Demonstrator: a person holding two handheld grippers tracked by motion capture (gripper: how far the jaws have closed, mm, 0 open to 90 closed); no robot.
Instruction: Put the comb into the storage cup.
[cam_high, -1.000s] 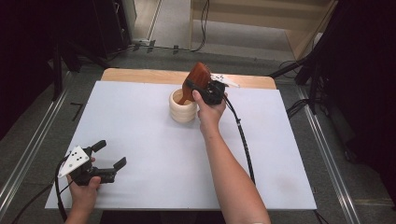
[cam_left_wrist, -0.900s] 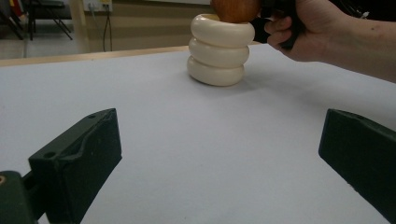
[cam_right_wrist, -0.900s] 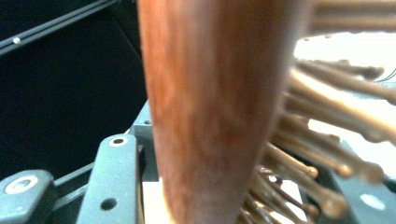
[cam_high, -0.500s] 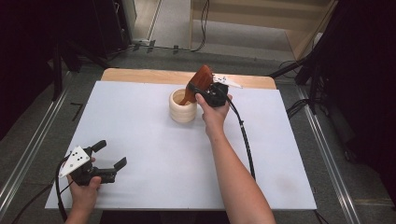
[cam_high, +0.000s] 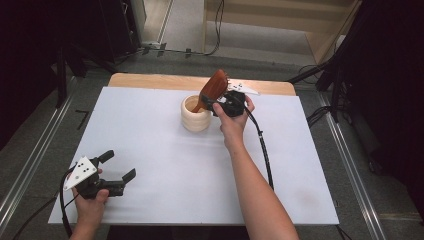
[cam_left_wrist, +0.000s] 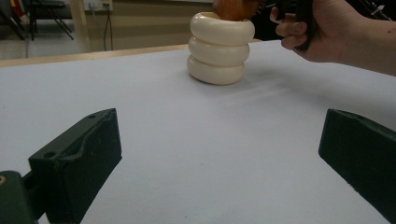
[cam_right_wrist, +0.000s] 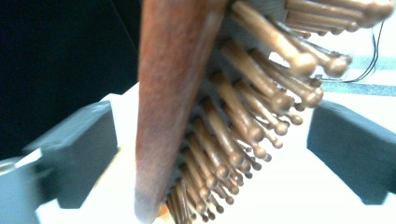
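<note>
The step in hand looks like the release that ends a placement: a wooden hairbrush (cam_high: 214, 88) stands handle-down in a cream ribbed holder (cam_high: 196, 115) at the far middle of the white counter (cam_high: 165, 150), its head leaning up and to the right over the rim. The right tool (cam_high: 220, 102) sits just right of the holder at the brush's neck, and its jaws have just been opening; in the right gripper view the two dark jaws stand wide on either side of the brush (cam_right_wrist: 187, 107), with a clear gap between each pad and the wood or the bristle pins, so the brush lies between them but is not gripped. It seems to rest on the holder alone, tilted. The left tool (cam_high: 112, 172) waits at the near left corner of the counter, well apart from the work, its jaws spread wide with nothing between them, as the left gripper view confirms, looking across bare counter toward the holder (cam_left_wrist: 219, 49). The next move, by my reading, calls for drawing the right tool straight back and away from the brush without brushing the pins or the head, since a nudge could tip the leaning brush or shift the holder.
</note>
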